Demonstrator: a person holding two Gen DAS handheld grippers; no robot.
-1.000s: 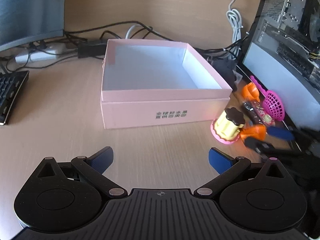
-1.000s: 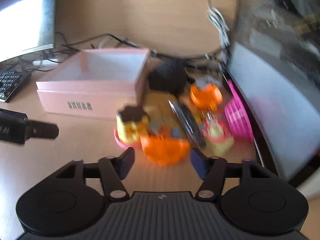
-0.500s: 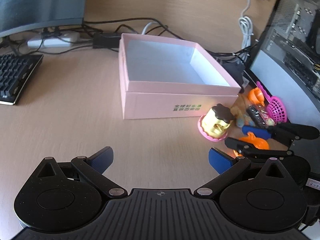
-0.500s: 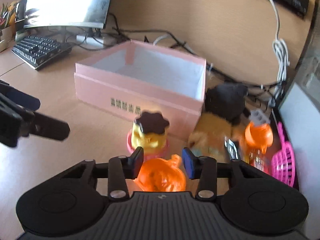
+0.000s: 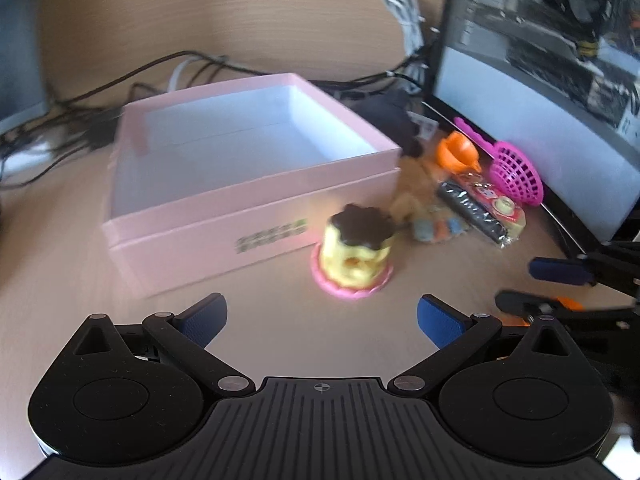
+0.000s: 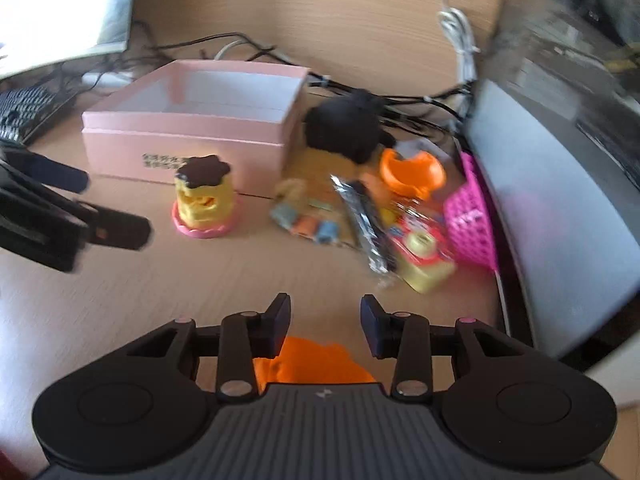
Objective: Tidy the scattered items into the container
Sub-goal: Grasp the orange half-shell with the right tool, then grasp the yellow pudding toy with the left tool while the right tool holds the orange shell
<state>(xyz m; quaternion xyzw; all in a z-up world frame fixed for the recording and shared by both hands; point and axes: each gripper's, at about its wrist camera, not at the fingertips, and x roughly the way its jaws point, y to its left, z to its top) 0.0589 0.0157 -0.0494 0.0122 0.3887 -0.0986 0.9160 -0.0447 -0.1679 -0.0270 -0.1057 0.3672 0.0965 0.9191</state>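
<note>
your left wrist camera sits just behind the left gripper (image 5: 322, 320), angled down at the counter (image 5: 60, 248) and facing the pink box (image 5: 208, 236) close ahead. your right wrist camera looks down the right gripper (image 6: 325, 322) the same way, from further right. both views share the box, the pudding toy (image 5: 354, 256) (image 6: 204, 200) and the pink basket (image 5: 516, 172) (image 6: 472, 216). each view catches the other gripper at its edge.

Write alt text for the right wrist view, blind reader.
The right gripper holds an orange toy between its fingers above a wooden desk. Ahead, an open pink box stands empty with a yellow pudding toy in front, snack packets and a pink basket to its right. The left gripper enters from the left.
</note>
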